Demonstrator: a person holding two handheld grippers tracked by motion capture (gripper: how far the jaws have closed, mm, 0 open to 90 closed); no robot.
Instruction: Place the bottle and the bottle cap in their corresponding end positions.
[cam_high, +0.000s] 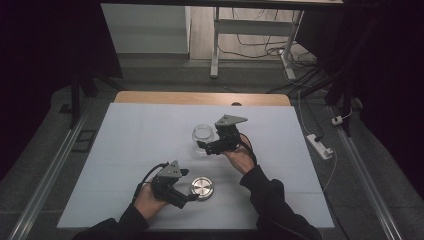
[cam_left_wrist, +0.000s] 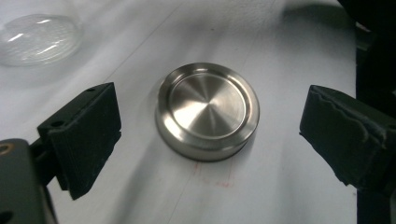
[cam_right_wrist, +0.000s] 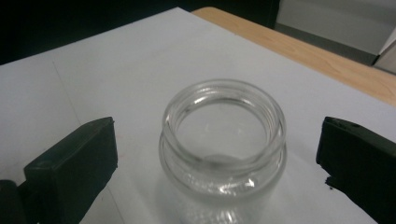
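- the left gripper (cam_high: 189, 196) hangs by the steel lid (cam_high: 202, 188), which lies flat on the white sheet (cam_high: 130, 150) near the front edge; jaws spread, touching nothing.
- the right gripper (cam_high: 204, 146) sits at the glass jar (cam_high: 203, 135), upright mid-table with its mouth open; jaws spread wide either side of the neck, not pressing.
- judging by that, both things look set down; lift each hand straight up so no pad clips the 2 pieces.

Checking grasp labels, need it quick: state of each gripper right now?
Left gripper: open, holding nothing; metal lid lies on the table between its jaws, untouched.
Right gripper: open, holding nothing; glass jar stands between its jaws, untouched.
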